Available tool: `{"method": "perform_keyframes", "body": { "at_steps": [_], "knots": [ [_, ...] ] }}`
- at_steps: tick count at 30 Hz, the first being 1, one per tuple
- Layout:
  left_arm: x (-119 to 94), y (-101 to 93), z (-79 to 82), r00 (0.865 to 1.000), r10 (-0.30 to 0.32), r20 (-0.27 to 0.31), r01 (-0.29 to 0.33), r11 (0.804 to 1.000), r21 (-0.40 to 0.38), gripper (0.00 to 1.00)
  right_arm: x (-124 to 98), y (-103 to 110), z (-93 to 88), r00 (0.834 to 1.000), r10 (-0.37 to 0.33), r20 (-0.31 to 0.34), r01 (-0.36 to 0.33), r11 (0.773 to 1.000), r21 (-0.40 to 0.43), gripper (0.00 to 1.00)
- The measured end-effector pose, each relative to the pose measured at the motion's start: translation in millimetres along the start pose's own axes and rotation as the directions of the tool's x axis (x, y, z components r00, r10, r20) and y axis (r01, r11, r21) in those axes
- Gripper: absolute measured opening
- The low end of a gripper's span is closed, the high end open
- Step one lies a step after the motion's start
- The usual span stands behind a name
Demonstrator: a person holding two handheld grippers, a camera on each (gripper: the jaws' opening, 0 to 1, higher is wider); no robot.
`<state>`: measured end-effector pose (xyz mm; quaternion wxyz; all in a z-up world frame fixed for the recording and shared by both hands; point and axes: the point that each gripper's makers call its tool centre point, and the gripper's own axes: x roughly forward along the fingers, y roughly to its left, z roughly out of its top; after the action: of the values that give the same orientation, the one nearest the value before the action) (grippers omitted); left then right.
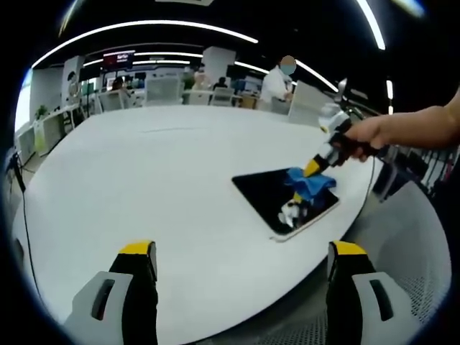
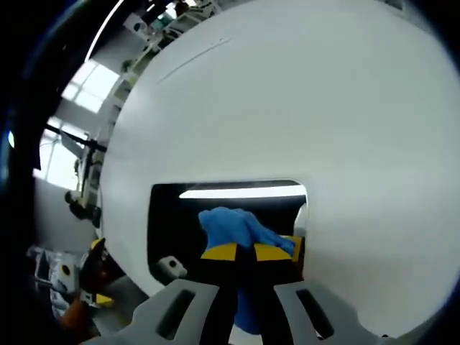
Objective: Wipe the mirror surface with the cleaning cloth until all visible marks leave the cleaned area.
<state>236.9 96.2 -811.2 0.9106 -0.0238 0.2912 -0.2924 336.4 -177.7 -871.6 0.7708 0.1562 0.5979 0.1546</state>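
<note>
the right tool (image 2: 246, 251) clamps the blue cloth (image 2: 233, 224) on the mirror (image 2: 172, 215); the left tool (image 1: 241, 262) hangs wide over the desk (image 1: 158, 180) beside the mirror.

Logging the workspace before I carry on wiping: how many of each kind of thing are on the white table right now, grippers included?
Mirror: 1, flat on the white table
Blue cleaning cloth: 1, pressed on the mirror
Grippers: 2, the right gripper shut on the cloth, the left gripper open and empty
Total: 4
</note>
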Motion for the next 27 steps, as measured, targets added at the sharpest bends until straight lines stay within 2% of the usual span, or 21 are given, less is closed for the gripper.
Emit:
{"method": "perform_keyframes", "body": {
  "at_steps": [8,15,27],
  "knots": [
    [0,-1.1,0.7,1.0,0.001,0.007,0.0,1.0,-0.027,0.99,-8,-12,-2.9,1.0,-0.008,0.002,0.008,1.0,0.019,0.01],
    [1,-2.5,0.5,1.0,-0.006,0.004,0.006,1.0,-0.016,0.99,-9,-24,0.8,1.0,-0.02,-0.003,0.02,1.0,0.024,0.01],
    [1,-1.2,0.4,1.0,-0.002,0.005,0.002,1.0,-0.014,0.99,-13,-25,-3.9,0.999,-0.044,-0.001,0.044,0.999,0.011,0.01]
  ]
}}
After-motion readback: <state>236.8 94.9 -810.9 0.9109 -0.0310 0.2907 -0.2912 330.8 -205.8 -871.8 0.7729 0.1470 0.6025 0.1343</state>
